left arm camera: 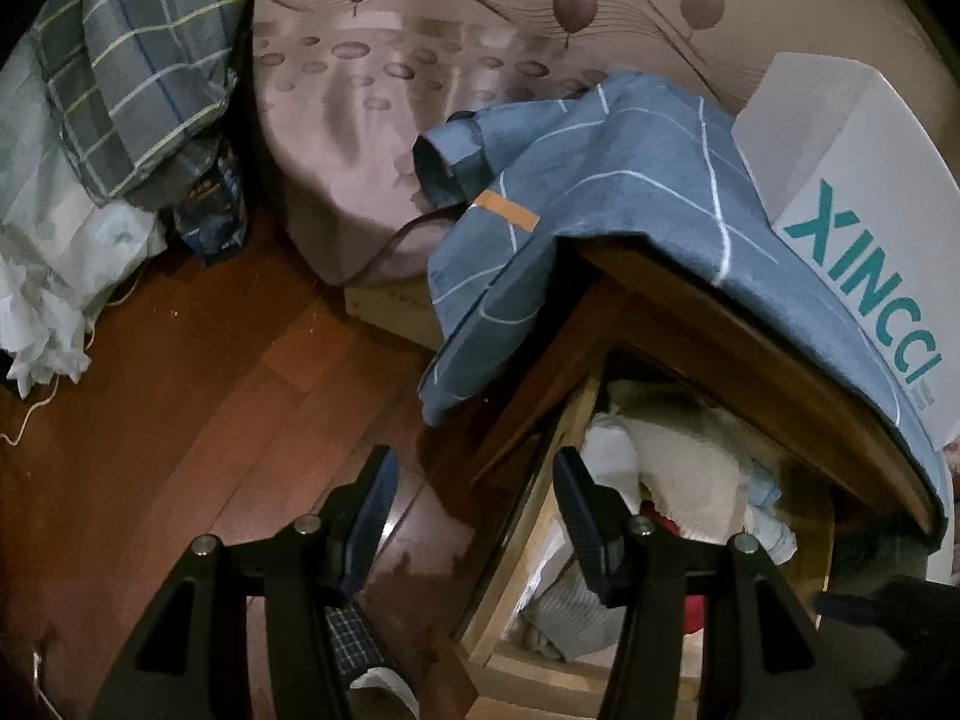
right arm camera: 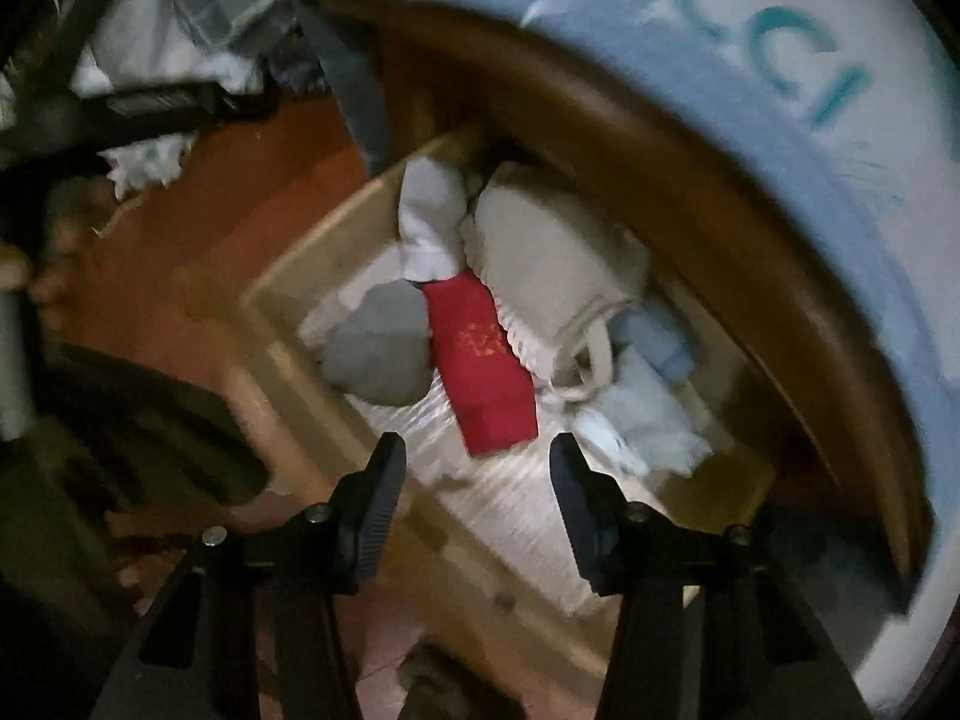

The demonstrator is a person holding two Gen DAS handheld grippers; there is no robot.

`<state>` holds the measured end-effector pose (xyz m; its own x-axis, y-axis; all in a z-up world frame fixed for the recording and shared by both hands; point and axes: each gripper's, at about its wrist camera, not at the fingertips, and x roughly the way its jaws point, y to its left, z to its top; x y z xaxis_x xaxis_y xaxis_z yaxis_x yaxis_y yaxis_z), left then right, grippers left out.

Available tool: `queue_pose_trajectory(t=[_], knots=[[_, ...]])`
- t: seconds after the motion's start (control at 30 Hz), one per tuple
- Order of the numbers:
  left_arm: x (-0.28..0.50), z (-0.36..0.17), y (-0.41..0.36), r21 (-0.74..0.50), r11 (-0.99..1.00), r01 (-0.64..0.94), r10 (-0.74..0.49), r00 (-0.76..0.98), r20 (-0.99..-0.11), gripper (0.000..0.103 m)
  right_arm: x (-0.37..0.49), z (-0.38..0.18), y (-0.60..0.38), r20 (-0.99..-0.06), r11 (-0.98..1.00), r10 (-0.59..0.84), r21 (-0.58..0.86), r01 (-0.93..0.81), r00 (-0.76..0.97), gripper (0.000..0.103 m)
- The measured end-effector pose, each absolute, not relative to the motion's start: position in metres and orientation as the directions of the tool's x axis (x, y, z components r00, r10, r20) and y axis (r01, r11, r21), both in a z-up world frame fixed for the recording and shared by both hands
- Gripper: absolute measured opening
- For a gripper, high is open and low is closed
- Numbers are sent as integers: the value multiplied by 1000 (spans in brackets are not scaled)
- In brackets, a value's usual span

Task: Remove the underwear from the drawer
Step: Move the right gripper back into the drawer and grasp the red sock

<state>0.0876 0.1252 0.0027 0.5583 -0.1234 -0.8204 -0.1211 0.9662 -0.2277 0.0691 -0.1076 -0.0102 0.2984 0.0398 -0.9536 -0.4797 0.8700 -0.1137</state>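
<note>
So: nightstand (left arm camera: pixel 690 324) sits ahead and right of the left gripper (left arm camera: pixel 474 516), with a blue checked cloth (left arm camera: pixel 600 180) draped over its top and a white box (left arm camera: pixel 870 192) on that. Its drawer (right arm camera: pixel 288 276) is pulled out and lies straight ahead of and below the right gripper (right arm camera: pixel 477 501), packed with folded soft items. Right view is motion-blurred, so details are rough.

Biggest piece inside is a cream bundle (right arm camera: pixel 552 258), ahead and slightly right of the right gripper. Next a grey bundle (right arm camera: pixel 378 354), ahead-left. Then the red underwear (right arm camera: pixel 480 372), lying between those two, its near end just ahead of the right gripper's open gap. Pale blue pieces (right arm camera: pixel 636 414) sit to the right.

Both grippers are spread wide, holding nothing; left one hangs over the floor beside the drawer.

Judgement: red piece is light, limp, non-fragile fabric; it will sag and may drag neighbours. Best pinch at the free near end, through the fold.
</note>
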Motion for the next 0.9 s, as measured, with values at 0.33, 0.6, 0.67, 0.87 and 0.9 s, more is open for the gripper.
queue_pose_trajectory(t=[0.33, 0.6, 0.67, 0.87, 0.9], knots=[[94, -3, 127, -249, 960, -127, -146, 530, -835, 55, 113, -87, -86, -984, 842, 27, -72, -535, 175, 46], [97, -9, 123, -256, 959, -118, -166, 496, -852, 55, 123, -119, -78, -973, 790, -59, -181, -586, 221, 48], [96, -8, 121, -249, 962, -113, -162, 500, -851, 55, 128, -125, -77, -974, 786, -68, -185, -590, 216, 49], [97, -13, 115, -233, 968, -92, -162, 480, -862, 55, 131, -139, -74, -977, 772, -94, -194, -605, 192, 49], [97, -15, 114, -236, 968, -84, -170, 472, -865, 55, 129, -140, -75, -976, 770, -103, -202, -606, 194, 44]])
